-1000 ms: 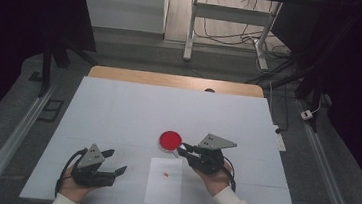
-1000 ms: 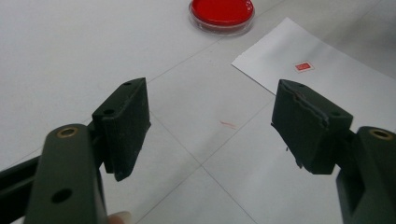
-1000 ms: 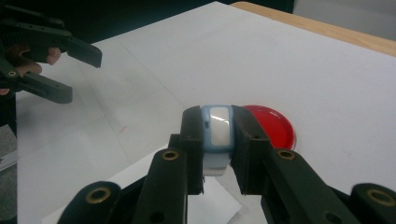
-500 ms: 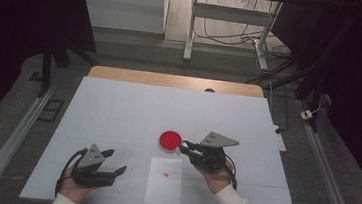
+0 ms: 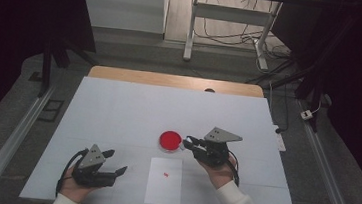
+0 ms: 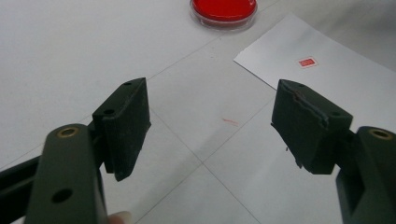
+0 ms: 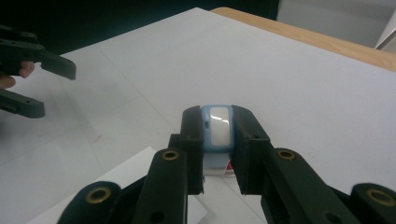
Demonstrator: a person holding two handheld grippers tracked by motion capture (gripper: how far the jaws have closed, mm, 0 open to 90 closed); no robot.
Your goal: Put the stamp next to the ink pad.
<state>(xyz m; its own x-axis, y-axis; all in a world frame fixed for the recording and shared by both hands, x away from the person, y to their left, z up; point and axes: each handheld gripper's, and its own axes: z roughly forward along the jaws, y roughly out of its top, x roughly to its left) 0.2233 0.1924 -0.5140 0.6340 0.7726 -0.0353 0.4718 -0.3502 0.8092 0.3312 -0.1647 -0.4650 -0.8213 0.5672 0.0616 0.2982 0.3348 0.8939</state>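
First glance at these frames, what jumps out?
The red dish at mid-table, the one strong colour on the white table. Right beside it, the right gripper is shut on a small light-blue stamp. Nearer the person lies a white sheet with a small red mark, and the left gripper is open at the left.

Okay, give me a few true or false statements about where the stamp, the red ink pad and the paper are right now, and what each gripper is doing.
1. The right gripper is shut on a small blue stamp. True.
2. The left gripper holds the sheet of paper. False: its jaws stand open with nothing between them, left of the sheet.
3. The paper already bears a small red mark. True.
4. The round red ink pad lies on the paper. False: it sits on the table beyond the sheet's far edge.
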